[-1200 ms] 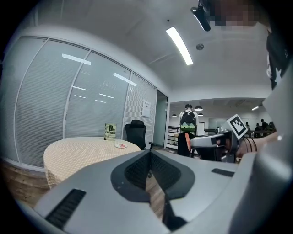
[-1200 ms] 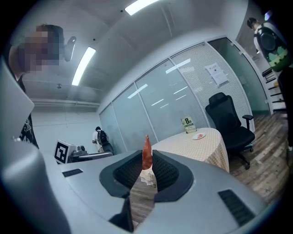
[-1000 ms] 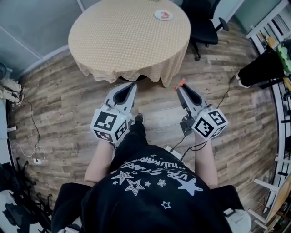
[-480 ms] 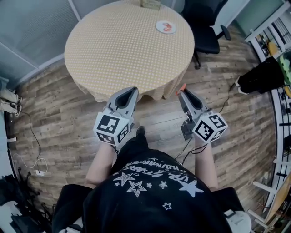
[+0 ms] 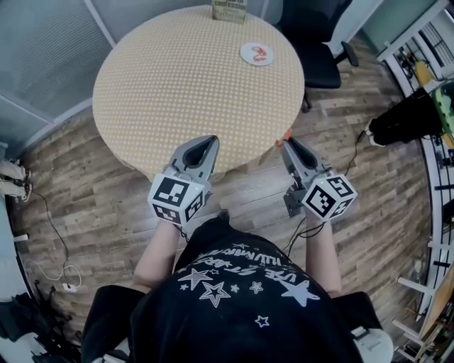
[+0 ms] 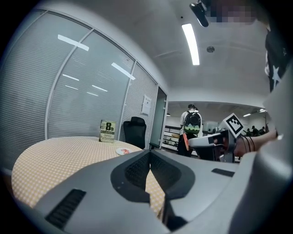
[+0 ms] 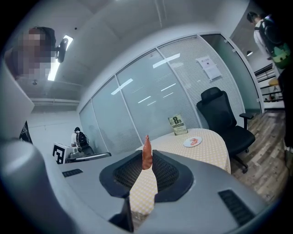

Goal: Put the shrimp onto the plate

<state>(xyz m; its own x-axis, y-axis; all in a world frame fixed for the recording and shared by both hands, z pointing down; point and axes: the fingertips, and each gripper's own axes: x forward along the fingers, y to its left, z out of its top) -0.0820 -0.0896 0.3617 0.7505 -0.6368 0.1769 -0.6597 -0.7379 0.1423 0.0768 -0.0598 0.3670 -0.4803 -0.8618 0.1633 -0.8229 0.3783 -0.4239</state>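
- Trouble on the left is small: the left gripper point(image 6: 149, 154) has its jaws pressed together on nothing and hovers at the near edge of the table point(image 5: 163, 85). If it drifts low while the person leans in, it could catch the tablecloth and drag it.
- Book point(image 5: 229, 10) stands upright at the far rim, near the plate. A long reach that overshoots could tip it.
- Plate point(image 5: 256, 54) lies on the far side of the table, well apart from both grippers, and there lies the main risk. Something orange-red already sits on it (another shrimp or a printed picture, I cannot tell). A drop from too high could bounce off the rim or knock away whatever is there.
- Right gripper point(image 7: 146, 161) is clamped on the shrimp point(image 7: 146, 155), the thing to be delivered. The jaws pinch its lower part only, and the pointed end sticks up past them. So thin a hold could let it twist or slide out during the carry.
- Wooden floor point(image 5: 369, 205) lies beneath most of that gripper, since it hangs just at the table's near edge. A slip here would probably land the shrimp on the boards, not on the cloth.
- Chair point(image 5: 316, 42) stands beyond the table on the plate's side. It could get in the way if the person walks round that side.
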